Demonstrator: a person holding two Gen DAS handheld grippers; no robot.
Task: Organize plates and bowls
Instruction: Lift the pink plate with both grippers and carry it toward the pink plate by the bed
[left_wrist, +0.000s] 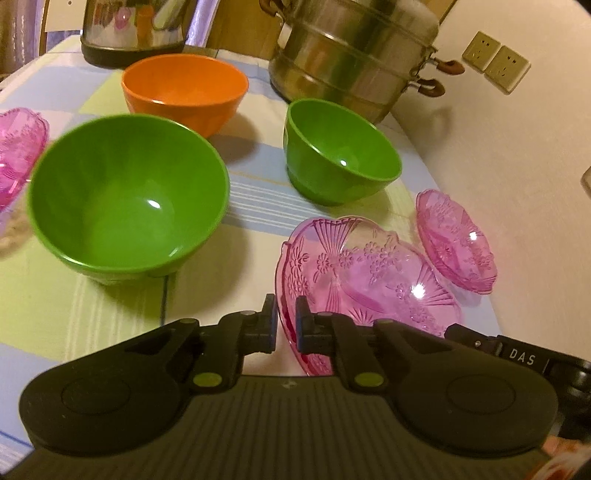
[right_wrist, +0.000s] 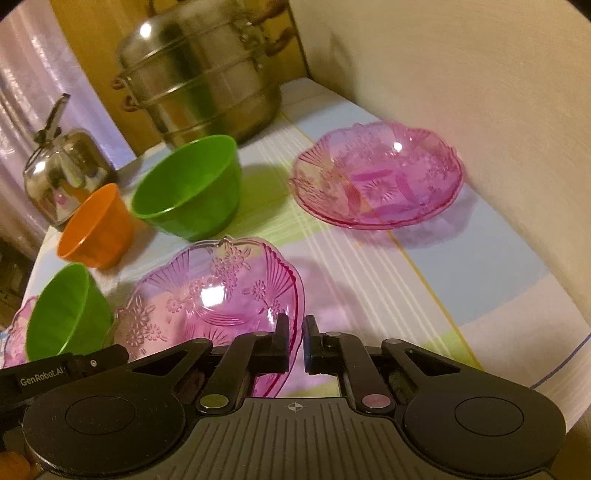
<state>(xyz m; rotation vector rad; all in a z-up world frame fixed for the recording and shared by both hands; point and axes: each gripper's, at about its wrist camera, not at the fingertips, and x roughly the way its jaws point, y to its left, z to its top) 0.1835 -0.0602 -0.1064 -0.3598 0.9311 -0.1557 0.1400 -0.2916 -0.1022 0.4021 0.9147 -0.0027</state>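
I judge the task is only at its beginning: nothing is stacked yet. From the left, one pink plate (left_wrist: 18, 155) lies alone at the table's far side. Next stand the big green bowl (left_wrist: 125, 192), the orange bowl (left_wrist: 184, 92) and the small green bowl (left_wrist: 340, 151), each apart from the others. The fingers of my left gripper (left_wrist: 286, 325) pinch the near rim of the middle pink plate (left_wrist: 369, 273), and the fingers of my right gripper (right_wrist: 295, 343) pinch the opposite rim of this same plate, which sits tilted. To the right the third pink plate (right_wrist: 376, 177) lies just beside the wall (right_wrist: 480, 110), near the table (right_wrist: 424, 288) edge. So three plates and three bowls are left to gather. Between the pinched plate and the third one the cloth is bare, which gives open room. The wall closes the right side, and the steamer pot (right_wrist: 207, 85) closes the back.
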